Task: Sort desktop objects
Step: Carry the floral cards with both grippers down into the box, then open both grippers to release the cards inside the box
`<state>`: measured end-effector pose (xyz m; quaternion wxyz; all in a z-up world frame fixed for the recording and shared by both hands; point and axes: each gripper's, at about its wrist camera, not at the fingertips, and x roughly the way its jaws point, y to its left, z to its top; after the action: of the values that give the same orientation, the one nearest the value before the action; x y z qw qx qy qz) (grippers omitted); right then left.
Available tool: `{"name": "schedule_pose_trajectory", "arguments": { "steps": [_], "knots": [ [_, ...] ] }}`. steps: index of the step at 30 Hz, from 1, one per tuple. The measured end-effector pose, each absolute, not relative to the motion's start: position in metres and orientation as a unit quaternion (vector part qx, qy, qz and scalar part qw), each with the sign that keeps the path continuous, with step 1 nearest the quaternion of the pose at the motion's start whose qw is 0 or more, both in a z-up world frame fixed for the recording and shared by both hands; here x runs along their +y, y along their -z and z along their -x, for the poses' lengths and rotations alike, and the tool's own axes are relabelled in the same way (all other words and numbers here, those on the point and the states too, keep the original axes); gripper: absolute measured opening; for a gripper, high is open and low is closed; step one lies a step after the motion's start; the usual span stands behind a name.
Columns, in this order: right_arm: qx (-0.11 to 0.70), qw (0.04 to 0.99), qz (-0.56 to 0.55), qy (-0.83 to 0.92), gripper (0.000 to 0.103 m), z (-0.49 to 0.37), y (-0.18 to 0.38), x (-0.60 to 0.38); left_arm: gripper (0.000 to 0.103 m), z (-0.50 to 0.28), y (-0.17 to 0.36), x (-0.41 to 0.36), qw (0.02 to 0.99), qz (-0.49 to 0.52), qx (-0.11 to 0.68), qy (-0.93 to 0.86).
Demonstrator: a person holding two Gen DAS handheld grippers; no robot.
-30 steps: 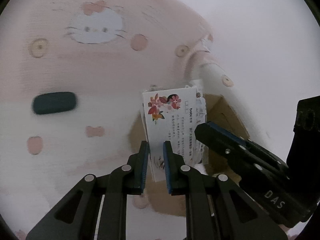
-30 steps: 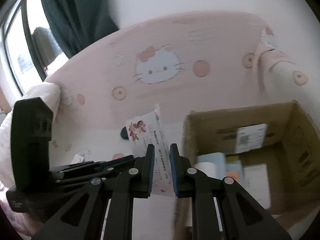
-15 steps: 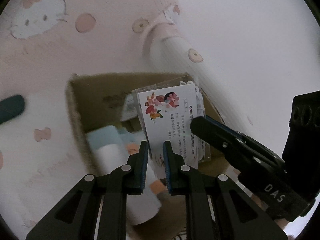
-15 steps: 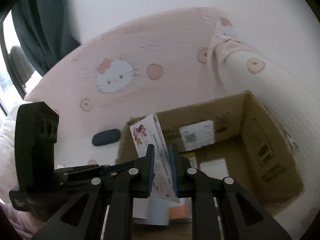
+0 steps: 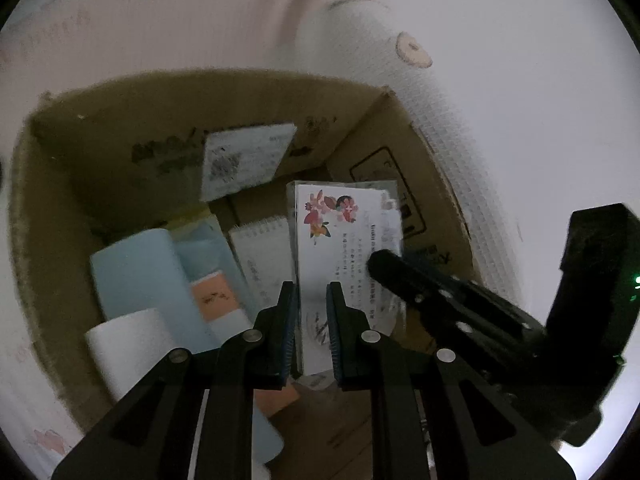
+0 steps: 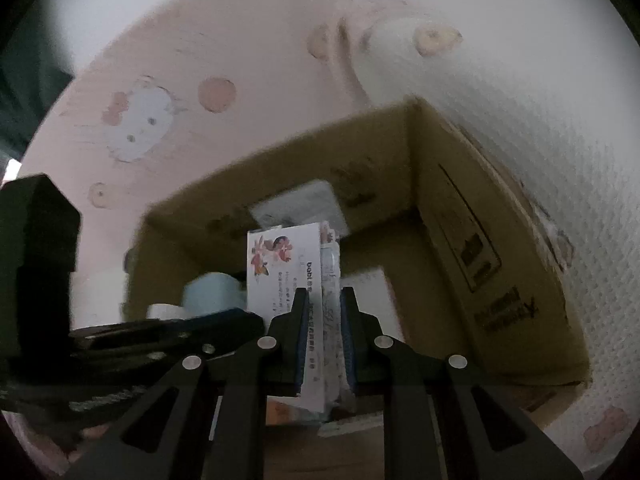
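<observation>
Holding notepads, rolls: cardboard box point(image 5: 404, 152).

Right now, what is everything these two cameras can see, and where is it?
Box: one, brown cardboard, on the pink cloth.
Card pack: one, white with flowers, clear wrap, above the box, gripped from both sides.
Notepad: one, white, spiral-bound, inside the box.
Rolls: two, pale blue and white, inside the box at left.
Label: one, white, on the box's far inner wall.
Cloth: one, pink with a cat print, under everything.
Left gripper: black, jaws shut on the card pack.
Right gripper: black, likewise.
</observation>
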<state>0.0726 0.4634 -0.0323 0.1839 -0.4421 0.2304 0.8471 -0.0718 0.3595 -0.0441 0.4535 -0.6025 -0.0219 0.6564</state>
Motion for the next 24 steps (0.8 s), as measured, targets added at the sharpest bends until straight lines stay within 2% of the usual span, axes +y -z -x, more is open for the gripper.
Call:
{"name": "schedule_pose_trajectory", "arguments": {
  "steps": [5, 18, 24],
  "knots": [
    [0.242, 0.194, 0.47, -0.827, 0.013, -0.066, 0.05, 0.483, 0.017, 0.069, 0.052, 0.374, 0.449, 0.618, -0.005, -0.645],
    [0.184, 0.206, 0.544, -0.792, 0.013, -0.045, 0.07, 0.491, 0.015, 0.066, 0.067, 0.387, 0.431, 0.63, 0.043, -0.644],
    [0.212, 0.206, 0.572, -0.765, 0.028, -0.045, 0.08, 0.502, 0.016, 0.067, 0.068, 0.386, 0.439, 0.627, 0.045, -0.643]
  ]
}}
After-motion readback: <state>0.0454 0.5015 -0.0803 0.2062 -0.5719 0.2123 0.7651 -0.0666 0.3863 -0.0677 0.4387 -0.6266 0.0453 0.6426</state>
